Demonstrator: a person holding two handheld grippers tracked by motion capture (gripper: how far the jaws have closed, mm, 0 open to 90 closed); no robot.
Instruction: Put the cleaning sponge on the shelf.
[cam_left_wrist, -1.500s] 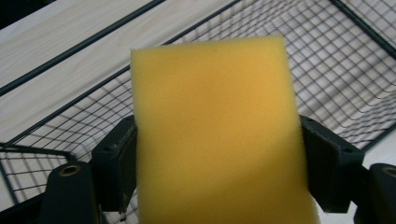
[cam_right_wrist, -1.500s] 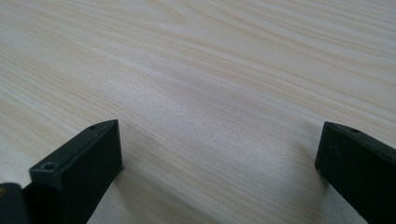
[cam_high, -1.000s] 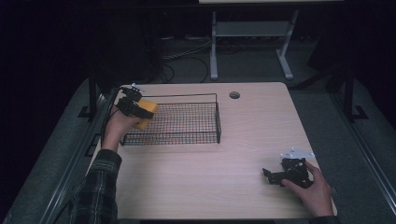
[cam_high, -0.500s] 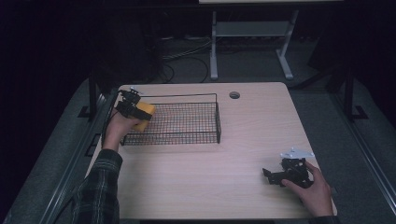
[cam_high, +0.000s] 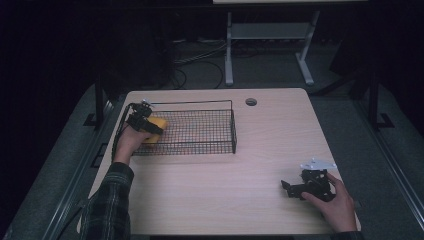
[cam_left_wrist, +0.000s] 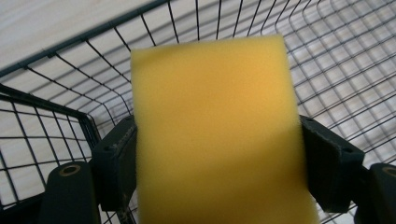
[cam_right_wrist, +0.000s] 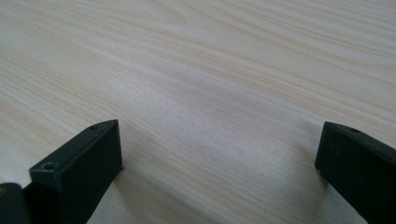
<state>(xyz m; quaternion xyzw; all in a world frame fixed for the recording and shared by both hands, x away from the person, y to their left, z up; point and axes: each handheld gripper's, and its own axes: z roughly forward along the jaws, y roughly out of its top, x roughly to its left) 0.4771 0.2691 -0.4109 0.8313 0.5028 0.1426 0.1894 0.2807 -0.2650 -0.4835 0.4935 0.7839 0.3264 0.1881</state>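
The sponge (cam_left_wrist: 215, 130), a yellow rectangular block of fine-pored foam with soft, slightly rounded edges, is clamped across its width between the two black pads of the left tool (cam_high: 145, 121); the pads press into its sides without visibly crushing it. It sits at the left end of the wire basket (cam_high: 220, 145), inside the rim and just above the mesh floor; whether its lower edge already touches the floor cannot be told. Against the frames from a second ago, the sponge and the left tool have come down from above the basket's left rim to a lower position within the walls, while the grip itself has not altered. In my judgement the placing step is close to complete: what remains is to set the sponge on the mesh and part the pads. The basket is a shallow rectangular tray of thin black wire in a square grid with a thicker top rail, rigid and open. It stands on the left rear part of the desk (cam_high: 280, 125), a pale wood-grain top, smooth and matt, with a round cable hole (cam_high: 251, 102) near the back. The right tool (cam_high: 292, 189) rests low over the desk's front right, unmoved, its jaws apart with nothing between them.
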